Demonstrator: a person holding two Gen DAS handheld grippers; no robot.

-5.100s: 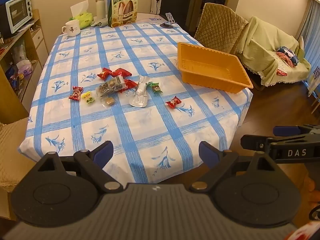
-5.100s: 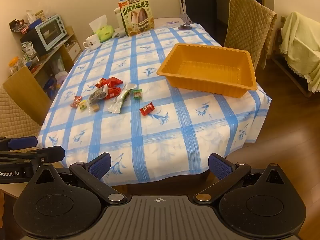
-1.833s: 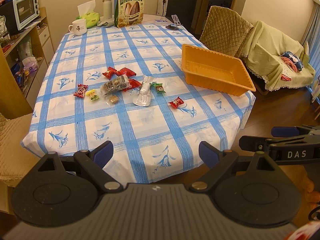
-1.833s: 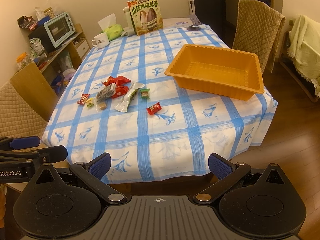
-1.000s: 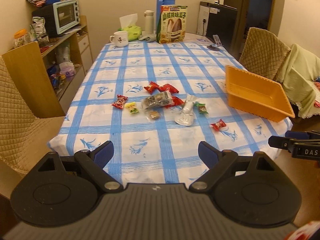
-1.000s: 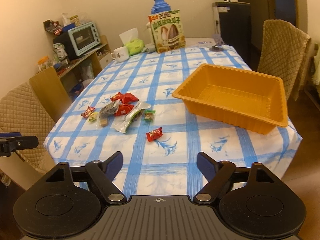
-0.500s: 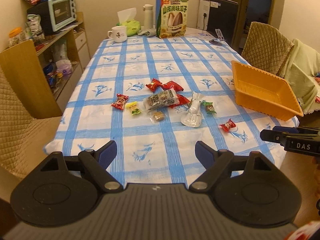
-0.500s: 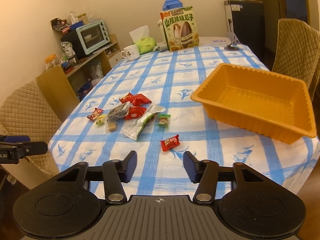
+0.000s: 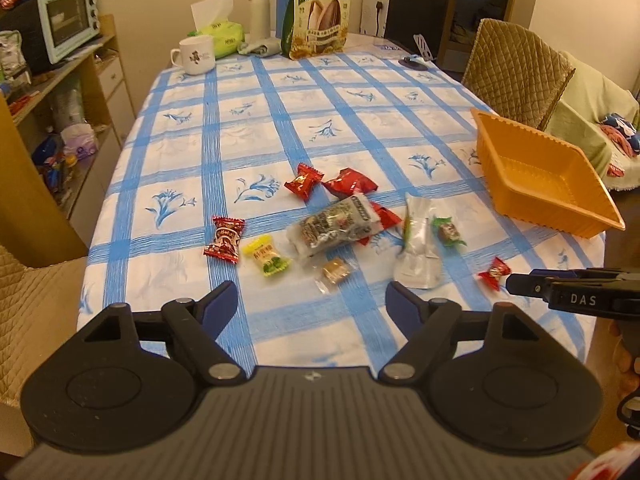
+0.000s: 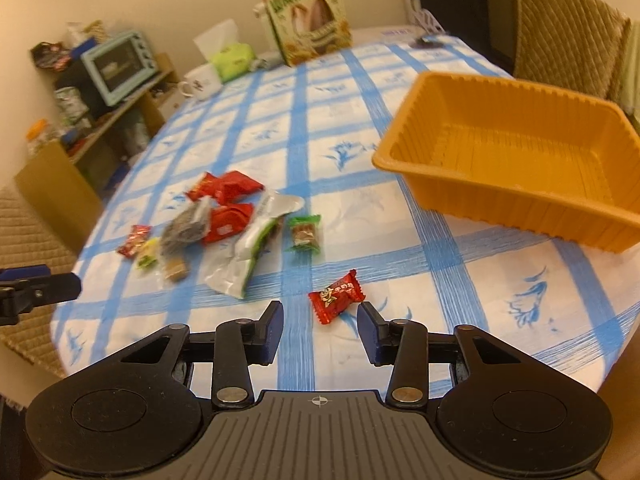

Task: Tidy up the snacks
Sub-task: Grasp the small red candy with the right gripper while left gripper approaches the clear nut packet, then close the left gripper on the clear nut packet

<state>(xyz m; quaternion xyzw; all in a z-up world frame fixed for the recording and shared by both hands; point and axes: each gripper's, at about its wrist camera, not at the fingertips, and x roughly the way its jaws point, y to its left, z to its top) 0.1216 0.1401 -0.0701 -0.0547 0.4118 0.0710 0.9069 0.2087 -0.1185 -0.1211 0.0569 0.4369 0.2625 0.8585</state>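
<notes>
Several wrapped snacks lie in a loose cluster on the blue-checked tablecloth [image 9: 248, 128]: a clear dark snack pack [image 9: 336, 226], a silver pouch [image 9: 418, 248], a yellow candy [image 9: 267, 258] and red packets [image 9: 352, 184]. A lone red candy [image 10: 336, 298] lies just ahead of my right gripper [image 10: 320, 320], between its fingertips. That gripper's jaws are closing and the pads do not touch the candy. An empty orange tray [image 10: 400, 160] stands at the right. My left gripper [image 9: 312, 304] hovers before a small brown candy [image 9: 335, 274], its jaws wide but closing on nothing.
A sunflower-seed bag [image 9: 322, 8], a mug [image 9: 196, 56] and a tissue pack [image 9: 220, 34] stand at the far end. A shelf with a toaster oven [image 9: 68, 20] is at the left, and quilted chairs [image 9: 516, 68] are around the table. The near table edge is just under both grippers.
Both grippers came forward and down toward the snacks. The right jaws narrowed a lot, the left slightly. The lone red candy now lies at the right fingertips.
</notes>
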